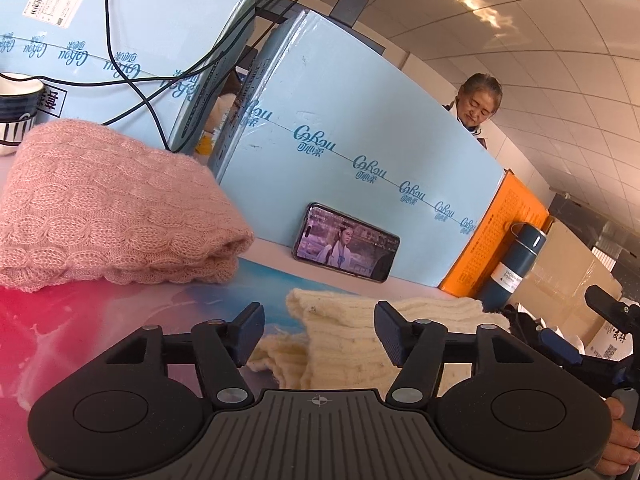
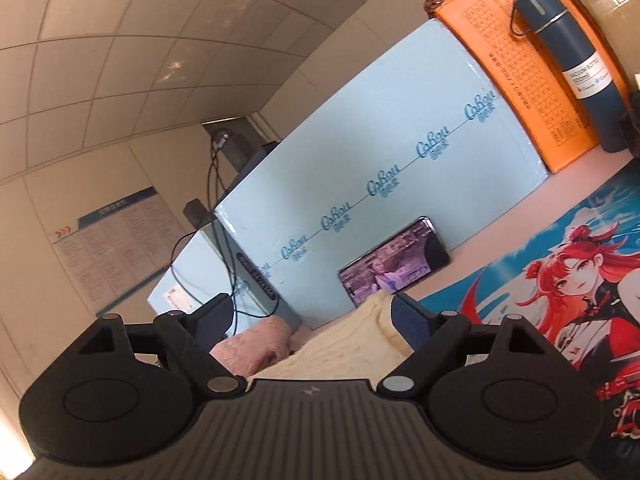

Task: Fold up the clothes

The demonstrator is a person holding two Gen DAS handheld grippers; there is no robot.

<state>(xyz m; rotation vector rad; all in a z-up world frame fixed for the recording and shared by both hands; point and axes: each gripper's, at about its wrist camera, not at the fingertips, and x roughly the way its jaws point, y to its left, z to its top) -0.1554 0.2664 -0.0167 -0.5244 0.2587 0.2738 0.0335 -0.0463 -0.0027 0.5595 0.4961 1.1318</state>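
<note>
A cream knit garment [image 1: 344, 340] lies on the printed mat just ahead of my left gripper [image 1: 320, 330], whose fingers are open and spread on either side of its edge. A folded pink cable-knit sweater [image 1: 104, 208] lies to the left. In the right wrist view the cream knit [image 2: 344, 344] lies between the open fingers of my right gripper [image 2: 310, 320], touching the right finger, and the pink sweater [image 2: 256, 346] shows behind it. The right gripper also shows at the right edge of the left wrist view [image 1: 560, 348].
Light blue cartons [image 1: 360, 128] stand behind the clothes, a phone [image 1: 346, 242] playing video leaning on one. An orange box [image 1: 492, 232] and a dark blue flask [image 1: 512, 264] stand right. A mug [image 1: 16, 112] sits far left. Cables [image 1: 168, 80] hang over the cartons. An anime mat [image 2: 560, 280] covers the table.
</note>
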